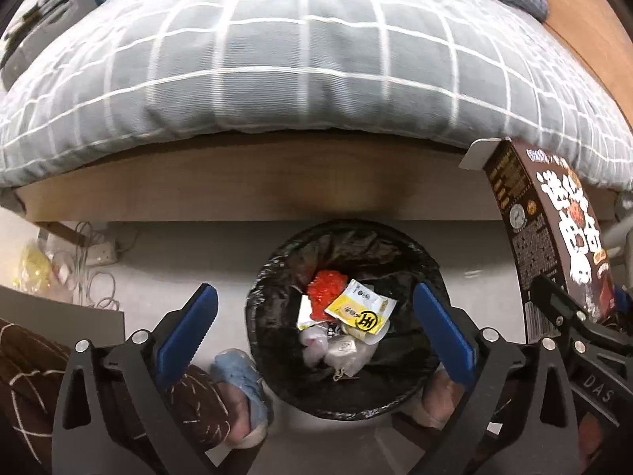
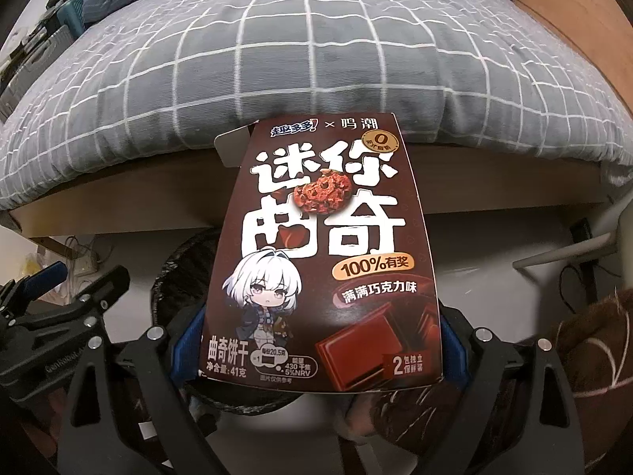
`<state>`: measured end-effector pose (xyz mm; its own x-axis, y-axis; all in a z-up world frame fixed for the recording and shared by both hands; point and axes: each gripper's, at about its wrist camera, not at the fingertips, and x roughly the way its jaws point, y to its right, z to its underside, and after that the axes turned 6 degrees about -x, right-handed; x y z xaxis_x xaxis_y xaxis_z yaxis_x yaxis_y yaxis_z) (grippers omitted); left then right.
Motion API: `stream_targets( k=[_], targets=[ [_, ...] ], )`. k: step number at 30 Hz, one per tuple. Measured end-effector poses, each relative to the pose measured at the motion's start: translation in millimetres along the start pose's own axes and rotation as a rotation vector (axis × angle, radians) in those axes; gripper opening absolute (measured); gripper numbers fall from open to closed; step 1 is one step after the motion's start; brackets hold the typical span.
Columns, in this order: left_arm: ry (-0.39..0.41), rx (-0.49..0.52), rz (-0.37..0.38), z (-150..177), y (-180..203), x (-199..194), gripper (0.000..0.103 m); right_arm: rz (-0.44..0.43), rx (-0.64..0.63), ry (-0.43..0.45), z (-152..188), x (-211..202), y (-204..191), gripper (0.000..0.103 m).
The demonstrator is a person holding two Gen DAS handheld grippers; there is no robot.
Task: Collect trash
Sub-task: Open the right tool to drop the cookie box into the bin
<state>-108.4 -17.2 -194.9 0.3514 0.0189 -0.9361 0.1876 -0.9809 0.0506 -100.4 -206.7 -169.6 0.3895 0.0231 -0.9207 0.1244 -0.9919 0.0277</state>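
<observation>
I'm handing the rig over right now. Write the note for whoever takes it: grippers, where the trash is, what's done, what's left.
Left gripper: open, empty, over the trash bin.
Right gripper: shut on the brown cookie box, held upright to the right of the bin, top flap open.
Bin: black-lined, on the floor beside the bed. Already in it: yellow wrapper, red wrapper, pale bags.
Left: bring the box over the bin and drop it in. More clutter may lie by the cables at far left; too blurred to tell.
</observation>
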Motion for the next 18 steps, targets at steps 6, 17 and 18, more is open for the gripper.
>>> stream_targets(
  k=[6,17,18],
  targets=[
    [0.021,-0.032,-0.012,1,-21,-14,0.097,-0.011,-0.026,0.003,5,-9,-22,0.089],
    [0.015,-0.072,-0.033,6,-46,-24,0.097,-0.056,-0.081,-0.029,2,-3,-49,0.089],
    [0.011,-0.071,-0.039,7,-48,-25,0.097,-0.057,-0.087,-0.031,1,-2,-51,0.089]
  ],
)
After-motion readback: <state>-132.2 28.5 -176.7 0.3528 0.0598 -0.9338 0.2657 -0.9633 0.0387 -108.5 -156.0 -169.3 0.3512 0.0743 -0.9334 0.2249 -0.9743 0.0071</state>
